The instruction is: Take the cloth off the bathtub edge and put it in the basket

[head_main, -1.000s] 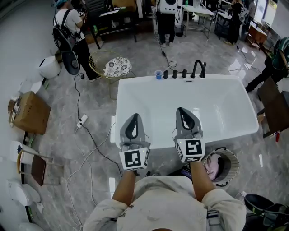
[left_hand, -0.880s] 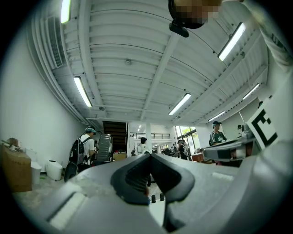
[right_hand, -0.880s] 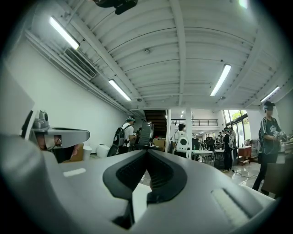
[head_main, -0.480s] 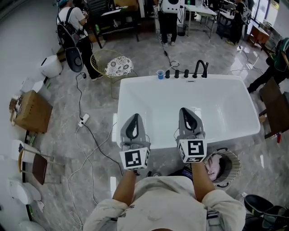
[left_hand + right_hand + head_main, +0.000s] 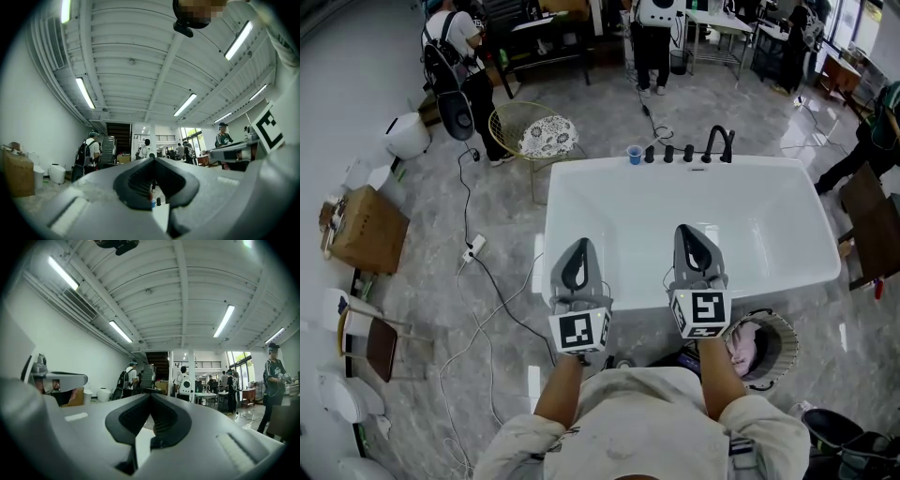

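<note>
Head view: left gripper (image 5: 578,246) and right gripper (image 5: 687,234) side by side, well apart, tips over the near part of the white tub (image 5: 619,202), pointing toward its far end. Marker cubes nearest the person, forearms behind them.

Left gripper view: jaws together at the tip, nothing between. Right gripper view: same, jaws pressed together, nothing clamped.

Cloth (image 5: 740,343): pinkish-white, crumpled, lying inside the basket (image 5: 785,330). Apart from both grippers. Basket on the floor just beside the tub's near right corner, next to the right forearm.

Far rim of tub: black tap (image 5: 716,143), row of black knobs (image 5: 668,153) to its left, blue cup (image 5: 634,155) at the left end of the row.

Floor left of tub: cables (image 5: 483,281) trailing toward the near corner, cardboard box (image 5: 364,232) farther left. Wire chair (image 5: 504,131) with patterned cushion (image 5: 546,137) just beyond the tub's far left corner. Person with a backpack (image 5: 448,56) standing behind the chair; more people farther back in the room.
</note>
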A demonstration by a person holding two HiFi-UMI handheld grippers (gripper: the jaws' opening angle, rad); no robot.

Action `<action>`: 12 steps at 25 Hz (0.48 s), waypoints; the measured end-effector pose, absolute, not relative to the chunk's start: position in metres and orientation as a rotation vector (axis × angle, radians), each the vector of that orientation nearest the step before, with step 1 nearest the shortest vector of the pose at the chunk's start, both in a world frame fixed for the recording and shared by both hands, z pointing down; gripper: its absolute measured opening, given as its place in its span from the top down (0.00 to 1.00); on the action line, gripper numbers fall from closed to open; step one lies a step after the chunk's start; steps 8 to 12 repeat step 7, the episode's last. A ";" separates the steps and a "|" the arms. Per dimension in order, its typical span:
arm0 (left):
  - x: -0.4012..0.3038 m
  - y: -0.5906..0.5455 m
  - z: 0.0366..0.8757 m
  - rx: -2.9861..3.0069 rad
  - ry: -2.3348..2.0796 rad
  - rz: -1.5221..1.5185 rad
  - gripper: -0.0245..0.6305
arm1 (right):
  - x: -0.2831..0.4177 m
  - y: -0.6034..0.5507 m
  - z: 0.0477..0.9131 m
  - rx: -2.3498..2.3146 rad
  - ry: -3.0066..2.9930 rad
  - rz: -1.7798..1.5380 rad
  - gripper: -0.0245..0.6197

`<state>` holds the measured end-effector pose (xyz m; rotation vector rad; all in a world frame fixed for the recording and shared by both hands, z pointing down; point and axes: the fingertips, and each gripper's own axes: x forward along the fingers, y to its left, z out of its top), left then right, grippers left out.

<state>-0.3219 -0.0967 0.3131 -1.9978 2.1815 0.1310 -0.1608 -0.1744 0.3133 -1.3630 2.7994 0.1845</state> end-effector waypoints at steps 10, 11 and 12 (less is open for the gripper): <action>-0.323 -0.097 0.315 -2.001 2.183 0.125 0.96 | -0.159 -0.174 0.314 -1.369 2.796 0.187 0.96; -0.323 -0.097 0.315 -2.001 2.183 0.125 0.96 | -0.159 -0.174 0.314 -1.369 2.796 0.187 0.96; -0.323 -0.097 0.315 -2.001 2.183 0.125 0.96 | -0.159 -0.174 0.314 -1.369 2.796 0.187 0.96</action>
